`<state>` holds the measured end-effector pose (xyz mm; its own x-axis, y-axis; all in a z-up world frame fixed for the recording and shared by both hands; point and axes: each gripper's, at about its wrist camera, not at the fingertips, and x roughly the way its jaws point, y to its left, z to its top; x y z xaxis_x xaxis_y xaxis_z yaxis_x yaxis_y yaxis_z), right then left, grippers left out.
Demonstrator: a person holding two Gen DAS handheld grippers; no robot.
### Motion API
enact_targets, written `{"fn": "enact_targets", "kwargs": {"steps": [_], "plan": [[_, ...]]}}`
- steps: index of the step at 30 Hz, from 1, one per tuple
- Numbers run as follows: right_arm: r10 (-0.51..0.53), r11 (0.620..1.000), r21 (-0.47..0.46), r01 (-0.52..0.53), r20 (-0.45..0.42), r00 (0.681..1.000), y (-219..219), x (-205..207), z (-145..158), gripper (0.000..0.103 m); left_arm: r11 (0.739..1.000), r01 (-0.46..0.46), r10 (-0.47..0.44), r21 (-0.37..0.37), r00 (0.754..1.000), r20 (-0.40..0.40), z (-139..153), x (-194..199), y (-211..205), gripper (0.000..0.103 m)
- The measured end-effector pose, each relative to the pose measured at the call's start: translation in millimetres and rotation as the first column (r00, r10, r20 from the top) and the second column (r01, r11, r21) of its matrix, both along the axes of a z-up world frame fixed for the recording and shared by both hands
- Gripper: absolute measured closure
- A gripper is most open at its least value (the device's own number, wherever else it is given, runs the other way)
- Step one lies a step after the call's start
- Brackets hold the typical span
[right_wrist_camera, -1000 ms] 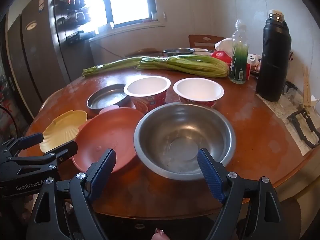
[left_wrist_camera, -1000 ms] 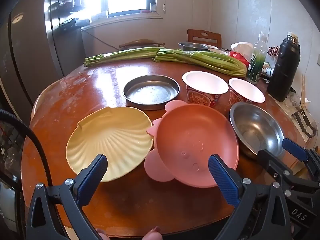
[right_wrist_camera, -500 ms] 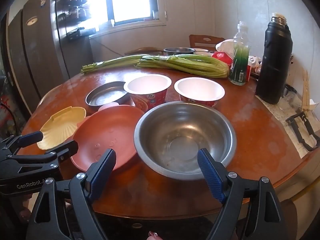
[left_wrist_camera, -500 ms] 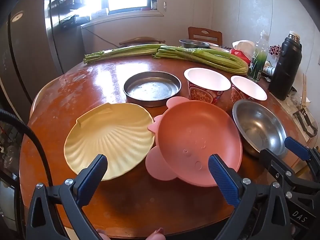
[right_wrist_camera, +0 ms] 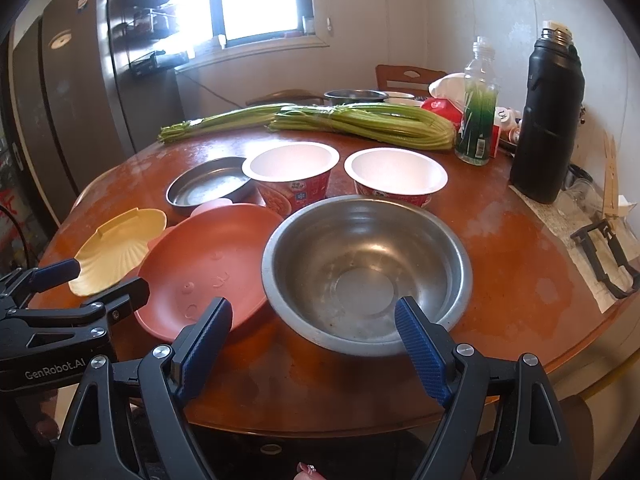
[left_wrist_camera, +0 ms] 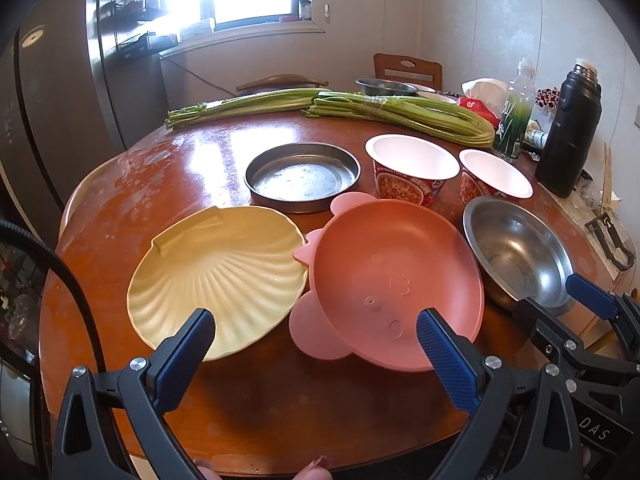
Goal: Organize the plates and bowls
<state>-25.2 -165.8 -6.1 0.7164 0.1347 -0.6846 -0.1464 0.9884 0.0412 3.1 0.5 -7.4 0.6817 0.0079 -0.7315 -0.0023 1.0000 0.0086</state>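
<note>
The round wooden table fills both views and carries everything; my two grippers hang over its near edge. Beyond all the dishes, far from either gripper, two long bundles of celery lie across the table's back. Straight ahead of my right gripper sits the steel bowl, upright, its near rim between my spread blue pads, which touch nothing; the jaws stand wide apart and hold nothing. Just left of that bowl, and ahead-right of my left gripper, is the pink plate with ear-shaped tabs, its near rim at the right pad; whether it touches the steel bowl I cannot tell. My left gripper is likewise spread wide and empty. Ahead-left of it lies the yellow shell plate, its edge against or under the pink plate's tab. Beyond these two, the flat steel pan rests apart. Beyond the steel bowl from my right gripper stand two white-lined paper bowls, side by side, close together. Far ahead-right stands a black flask, with a green bottle just left of it.
</note>
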Motion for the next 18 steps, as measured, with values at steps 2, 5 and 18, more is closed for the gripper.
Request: {"fn": "enact_targets", "kwargs": {"steps": [2, 5, 18], "plan": [[0.001, 1.0, -0.002, -0.001, -0.003, 1.0, 0.4, 0.6, -0.4, 0.019, 1.0, 0.001, -0.001, 0.002, 1.0, -0.001, -0.5, 0.1, -0.5, 0.001], [0.004, 1.0, -0.008, -0.004, 0.001, 1.0, 1.5, 0.3, -0.6, 0.019, 1.0, 0.001, -0.001, 0.004, 1.0, 0.0, -0.4, 0.5, -0.4, 0.001], [0.027, 1.0, -0.009, -0.027, 0.004, 1.0, 3.1, 3.2, -1.0, 0.018, 1.0, -0.01, 0.01, 0.014, 1.0, 0.003, -1.2, 1.5, 0.1, 0.001]]}}
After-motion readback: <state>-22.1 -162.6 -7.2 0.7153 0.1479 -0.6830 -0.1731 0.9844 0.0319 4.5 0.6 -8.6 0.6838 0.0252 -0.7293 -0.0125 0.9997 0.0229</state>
